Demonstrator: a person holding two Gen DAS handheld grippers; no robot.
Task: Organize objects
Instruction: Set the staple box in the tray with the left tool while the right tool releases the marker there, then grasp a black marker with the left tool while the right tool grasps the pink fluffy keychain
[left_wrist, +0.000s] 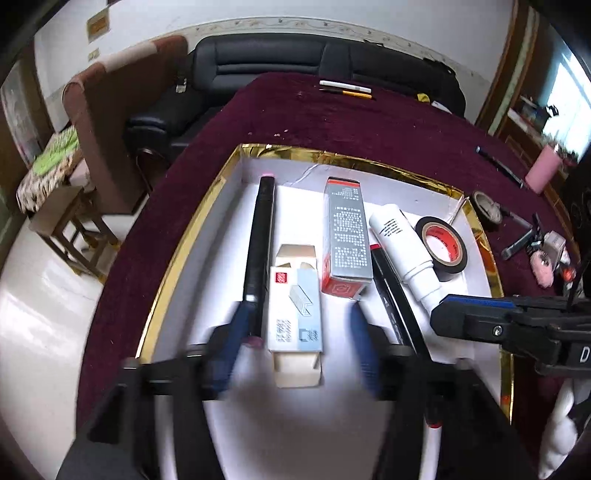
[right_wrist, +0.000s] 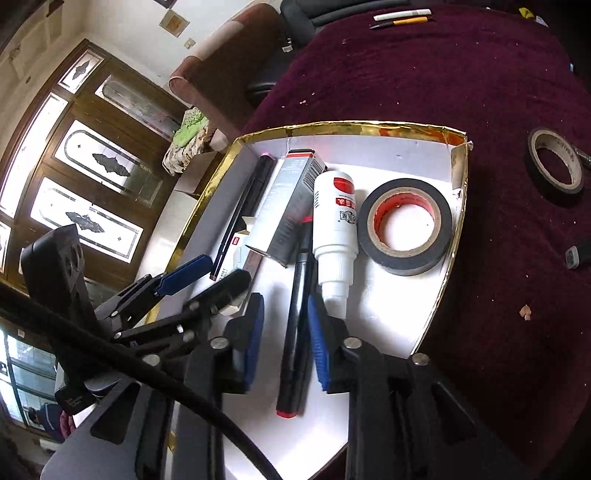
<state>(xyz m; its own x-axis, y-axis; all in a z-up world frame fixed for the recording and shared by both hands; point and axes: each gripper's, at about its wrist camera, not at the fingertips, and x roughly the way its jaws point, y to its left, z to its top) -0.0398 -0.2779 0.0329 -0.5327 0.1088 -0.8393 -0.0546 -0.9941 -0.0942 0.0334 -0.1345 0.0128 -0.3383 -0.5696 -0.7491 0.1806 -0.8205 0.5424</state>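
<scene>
A white box tray with a gold rim (left_wrist: 334, 157) (right_wrist: 369, 127) lies on the maroon cloth. In it are a long black pen (left_wrist: 260, 236), a staple box (left_wrist: 295, 314), a grey and red carton (left_wrist: 345, 236), a white bottle (right_wrist: 334, 221), a black tape roll (right_wrist: 404, 230) and a black marker with a red end (right_wrist: 295, 332). My left gripper (left_wrist: 300, 310) stands open astride the staple box, its pads clear of it. My right gripper (right_wrist: 286, 300) is open, with the marker lying flat between its fingers.
A second tape roll (right_wrist: 556, 162) lies on the cloth right of the tray. Pens (left_wrist: 345, 88) sit at the table's far edge. Small tools and a pink cup (left_wrist: 541, 170) are at the right. A black sofa (left_wrist: 280, 62) stands behind the table.
</scene>
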